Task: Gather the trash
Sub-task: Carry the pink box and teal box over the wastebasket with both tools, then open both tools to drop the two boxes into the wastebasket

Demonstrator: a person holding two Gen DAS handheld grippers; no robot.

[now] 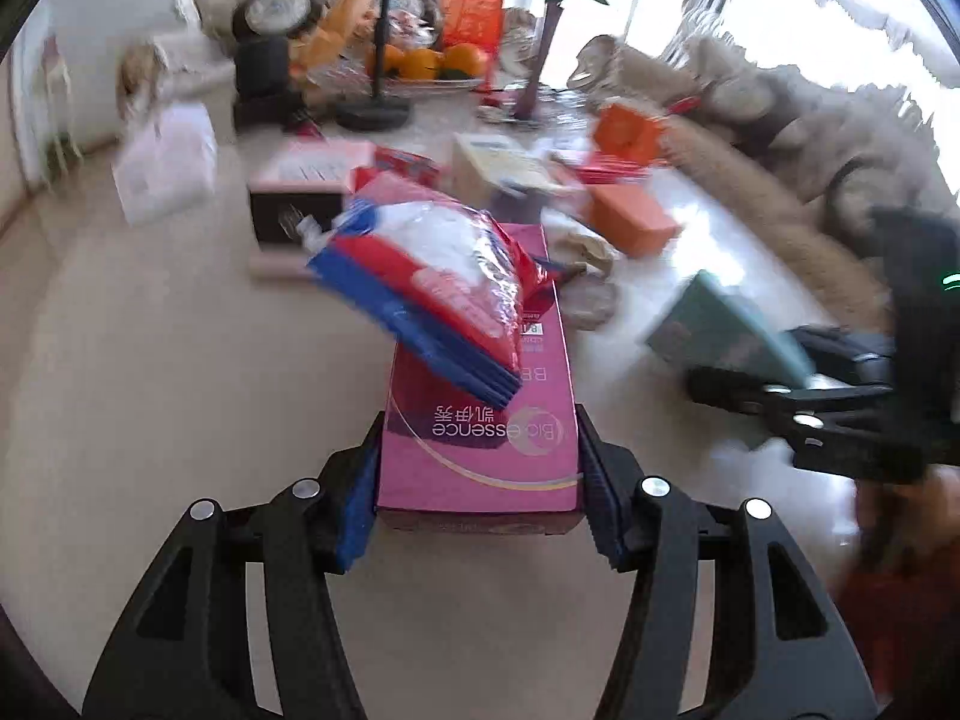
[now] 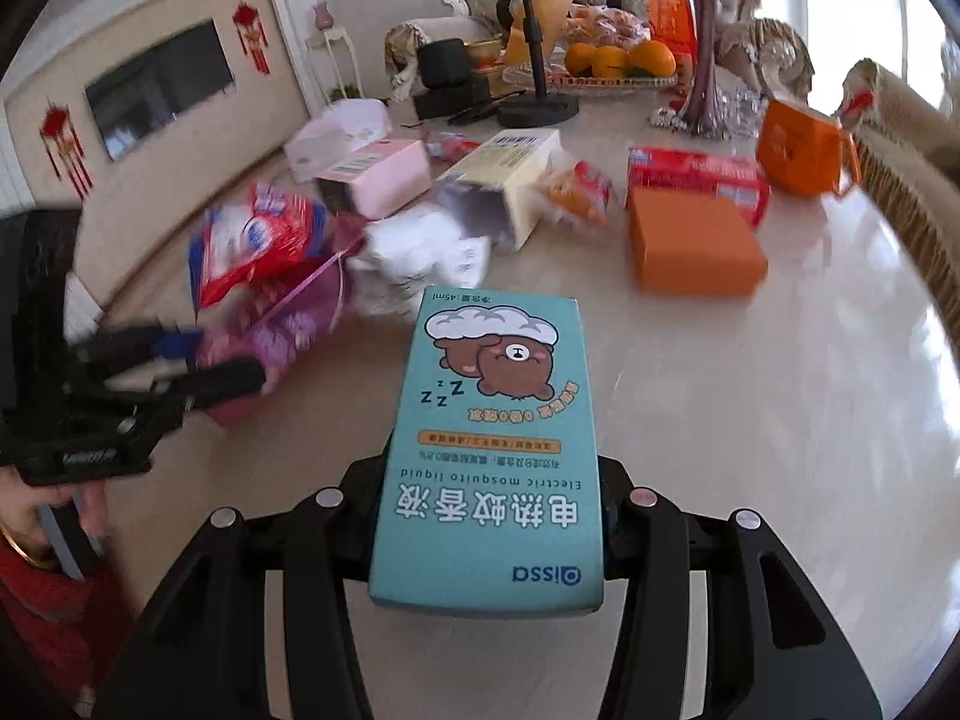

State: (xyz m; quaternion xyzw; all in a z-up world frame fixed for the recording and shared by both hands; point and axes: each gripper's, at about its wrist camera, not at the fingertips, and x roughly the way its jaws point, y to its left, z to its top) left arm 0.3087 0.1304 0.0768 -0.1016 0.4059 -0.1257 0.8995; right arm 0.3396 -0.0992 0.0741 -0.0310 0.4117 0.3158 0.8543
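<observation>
Both wrist views close above, facing along the littered table [image 1: 150, 360], each catching the other's side.

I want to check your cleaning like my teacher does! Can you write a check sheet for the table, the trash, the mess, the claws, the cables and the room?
Surface: pale glossy table, bare patches between boxes.
Job's things: pink box in left claw, red-blue bag lying on it; teal mosquito-liquid box in right claw.
Clutter: flat orange box, open yellow box, pale pink box, crumpled white paper.
Claws: both shut on their boxes.
Cables: nothing seen.
Surroundings: fruit bowl with oranges, wall TV, sofa.
</observation>
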